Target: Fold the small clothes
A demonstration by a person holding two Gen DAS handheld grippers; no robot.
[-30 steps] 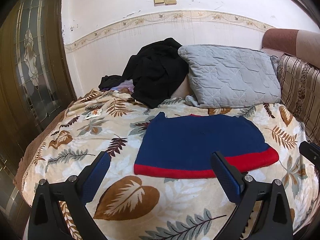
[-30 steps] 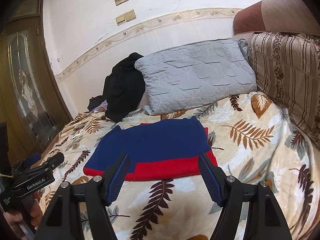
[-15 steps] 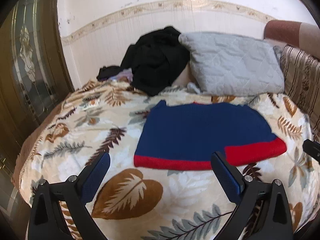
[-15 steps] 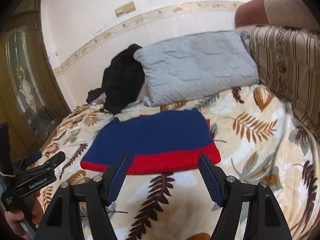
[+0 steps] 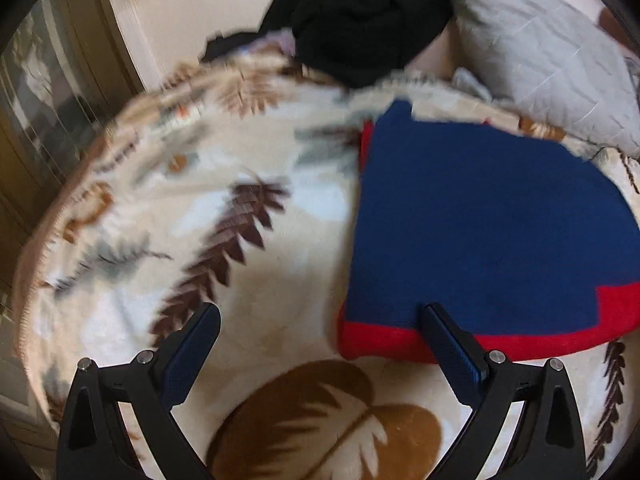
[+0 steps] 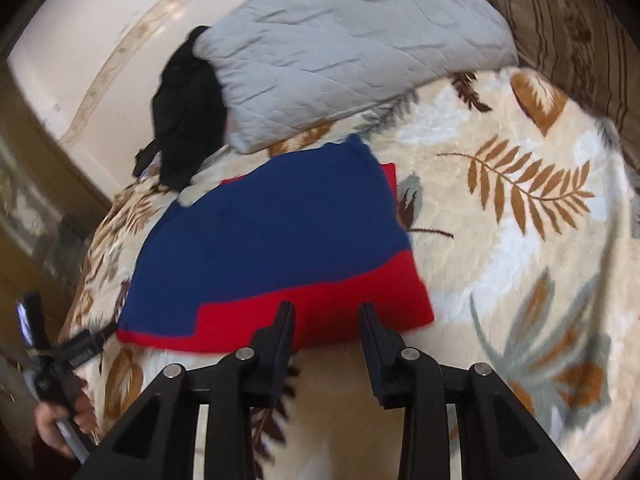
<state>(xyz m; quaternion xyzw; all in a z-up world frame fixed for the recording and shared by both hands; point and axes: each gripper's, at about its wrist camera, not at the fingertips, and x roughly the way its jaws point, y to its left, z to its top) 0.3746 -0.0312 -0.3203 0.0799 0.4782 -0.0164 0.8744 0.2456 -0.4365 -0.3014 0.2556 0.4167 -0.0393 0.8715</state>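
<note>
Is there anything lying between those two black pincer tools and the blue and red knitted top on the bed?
Nothing visible does. The blue knitted top with red hem lies flat on the leaf-patterned blanket, and both the right gripper and the left gripper sit open at its near red edge. The grey quilted pillow and black clothes lie beyond it.

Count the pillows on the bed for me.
1: a grey quilted pillow at the head of the bed, behind the blue-and-red knitted garment. The black clothing pile beside it may hide others.
</note>
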